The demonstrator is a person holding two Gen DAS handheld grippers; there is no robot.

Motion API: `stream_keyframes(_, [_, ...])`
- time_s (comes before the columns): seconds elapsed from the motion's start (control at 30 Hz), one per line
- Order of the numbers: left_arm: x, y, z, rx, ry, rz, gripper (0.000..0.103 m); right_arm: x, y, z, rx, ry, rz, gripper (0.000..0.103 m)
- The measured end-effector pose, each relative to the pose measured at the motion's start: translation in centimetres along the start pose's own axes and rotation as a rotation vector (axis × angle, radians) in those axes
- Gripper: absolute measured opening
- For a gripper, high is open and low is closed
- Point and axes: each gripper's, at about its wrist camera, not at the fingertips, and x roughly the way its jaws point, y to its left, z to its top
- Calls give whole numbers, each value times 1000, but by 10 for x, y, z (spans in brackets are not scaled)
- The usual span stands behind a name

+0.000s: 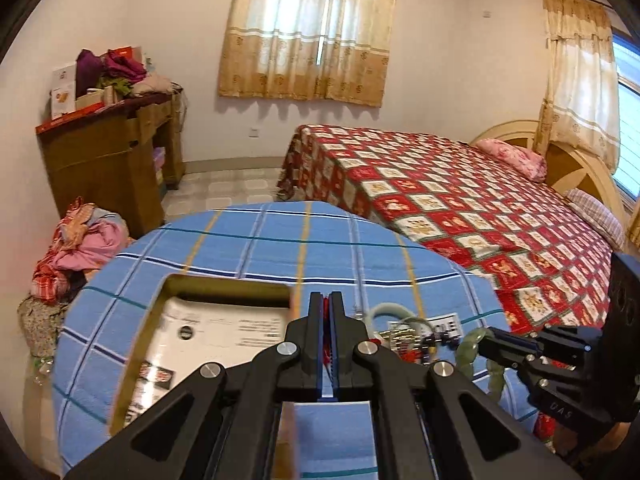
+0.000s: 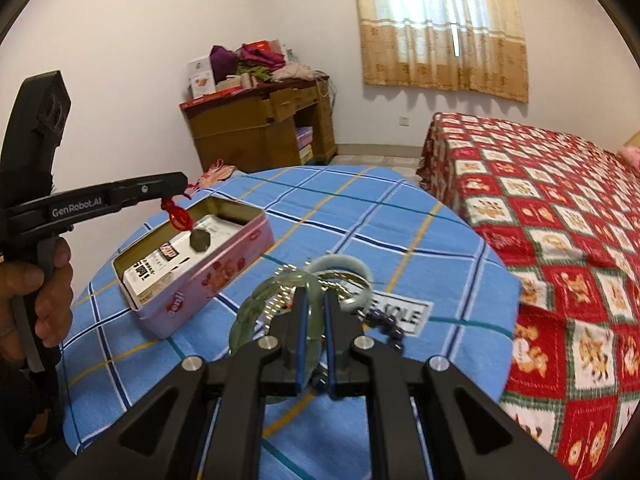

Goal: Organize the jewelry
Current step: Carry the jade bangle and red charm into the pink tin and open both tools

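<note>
Right wrist view: the right gripper (image 2: 316,300) pinches a carved dark-green jade bangle (image 2: 256,312), lifted just ahead of a pale smooth jade ring (image 2: 340,266) and dark beads (image 2: 386,322) on the blue checked cloth (image 2: 360,216). To its left, the left gripper (image 2: 185,189) clamps a red knotted cord (image 2: 178,216), its dark faceted pendant (image 2: 199,240) dangling over the open pink tin box (image 2: 224,276).

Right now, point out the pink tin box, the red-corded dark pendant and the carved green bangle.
pink tin box (image 2: 224,280), right wrist view, long side wall.
red-corded dark pendant (image 2: 200,240), right wrist view, dark stone.
carved green bangle (image 2: 250,312), right wrist view, left arc.
</note>
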Motion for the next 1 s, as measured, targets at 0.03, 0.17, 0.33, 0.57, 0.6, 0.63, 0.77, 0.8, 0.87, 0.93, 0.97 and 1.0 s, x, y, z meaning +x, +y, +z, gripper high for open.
stream_keyframes(0.03, [-1,5,0,-5,-1,10,1,3,4,5,-10,3,13,9])
stream_keyframes(0.17, [-3,24,0,-31,-4,48,1,14,19,19,-47,16,52,9])
stream_keyframes(0.33, [-1,51,-1,-65,2,92,1,41,39,39,-110,51,85,9])
stream_keyframes(0.57, [12,74,-1,-93,23,143,1,74,65,57,-160,85,113,9])
stream_keyframes(0.6, [14,77,0,-94,25,149,1,79,69,59,-168,86,113,9])
stream_keyframes(0.63, [16,79,0,-93,26,154,1,82,71,61,-172,87,113,9])
stream_keyframes(0.77, [24,83,5,-89,30,163,1,101,79,69,-177,90,110,9])
stream_keyframes(0.8, [26,83,6,-84,30,165,1,104,81,71,-175,90,108,9])
stream_keyframes(0.87, [32,85,8,-75,37,173,1,113,82,74,-165,92,105,9])
stream_keyframes(0.93, [37,89,8,-69,48,181,1,123,84,75,-159,101,100,9])
stream_keyframes(0.97, [40,90,8,-67,55,186,1,126,86,75,-159,105,96,9])
stream_keyframes(1.0, [43,92,7,-68,62,191,1,129,87,75,-160,108,89,9])
